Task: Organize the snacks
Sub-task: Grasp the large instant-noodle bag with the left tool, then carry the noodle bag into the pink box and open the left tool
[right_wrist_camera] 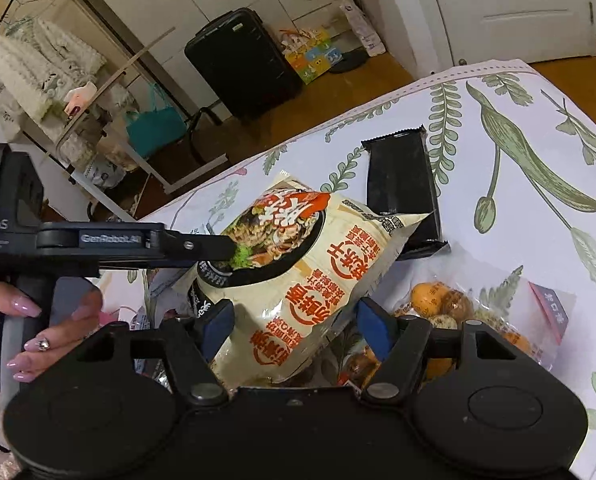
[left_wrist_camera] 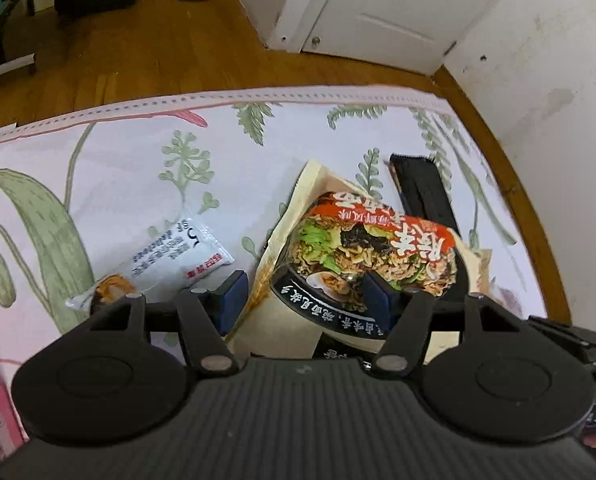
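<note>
Blue-padded fingers of the left gripper (left_wrist_camera: 302, 294) straddle a cream noodle packet (left_wrist_camera: 362, 256) on a counter (left_wrist_camera: 110, 168) draped in a leaf-print cloth, jaws apart, the far pad over its printed face; whether it presses is unclear. Just left lies a white sachet (left_wrist_camera: 174, 256), beyond it a black packet (left_wrist_camera: 422, 192). Only the right view shows a suitcase (right_wrist_camera: 242, 64), a person's hand (right_wrist_camera: 46, 320) and a clear snack bag (right_wrist_camera: 470, 312) below-right of the open right gripper (right_wrist_camera: 294, 328).

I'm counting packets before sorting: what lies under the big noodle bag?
The noodle bag overlaps a black packet at its far end and a clear bag of round snacks; anything beneath its middle is covered.
</note>
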The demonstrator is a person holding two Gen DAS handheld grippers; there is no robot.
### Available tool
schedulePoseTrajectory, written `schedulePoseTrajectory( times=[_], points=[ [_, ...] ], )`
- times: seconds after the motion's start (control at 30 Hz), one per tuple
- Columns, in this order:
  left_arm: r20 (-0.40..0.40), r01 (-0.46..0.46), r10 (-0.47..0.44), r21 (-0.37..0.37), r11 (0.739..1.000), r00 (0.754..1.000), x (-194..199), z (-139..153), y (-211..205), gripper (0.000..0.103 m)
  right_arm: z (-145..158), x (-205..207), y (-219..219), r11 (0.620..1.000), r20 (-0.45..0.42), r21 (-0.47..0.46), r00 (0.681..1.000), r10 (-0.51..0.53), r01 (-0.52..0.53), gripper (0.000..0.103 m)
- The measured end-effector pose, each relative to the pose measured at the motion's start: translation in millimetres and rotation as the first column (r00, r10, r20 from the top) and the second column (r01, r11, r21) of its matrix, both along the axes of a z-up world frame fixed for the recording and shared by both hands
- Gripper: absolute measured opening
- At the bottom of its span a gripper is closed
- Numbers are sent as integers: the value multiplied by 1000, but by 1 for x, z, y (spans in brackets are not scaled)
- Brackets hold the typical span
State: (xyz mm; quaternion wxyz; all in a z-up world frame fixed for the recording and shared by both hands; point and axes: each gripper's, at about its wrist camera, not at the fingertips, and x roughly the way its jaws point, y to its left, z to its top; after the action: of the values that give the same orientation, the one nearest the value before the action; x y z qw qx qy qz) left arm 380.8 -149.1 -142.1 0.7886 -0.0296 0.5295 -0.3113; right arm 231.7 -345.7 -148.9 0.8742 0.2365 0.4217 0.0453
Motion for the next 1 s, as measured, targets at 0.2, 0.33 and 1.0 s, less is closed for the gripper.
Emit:
schedulePoseTrajectory(
  times=[0.2, 0.33, 1.0],
  points=[
    [-129, -73, 65, -55, 996, 990, 11, -22, 2, 86, -1, 6, 4, 999, -25, -34, 1000, -2, 1, 68],
    [-183, -54, 36, -98, 994, 983, 7, -23, 3, 78, -2, 12, 2, 1000, -69, -12, 997, -22, 21, 63],
    [33, 138, -141, 87, 987, 989, -105, 86, 36, 58, 58, -48, 41, 995, -38, -38, 996, 87, -88, 56]
  ],
)
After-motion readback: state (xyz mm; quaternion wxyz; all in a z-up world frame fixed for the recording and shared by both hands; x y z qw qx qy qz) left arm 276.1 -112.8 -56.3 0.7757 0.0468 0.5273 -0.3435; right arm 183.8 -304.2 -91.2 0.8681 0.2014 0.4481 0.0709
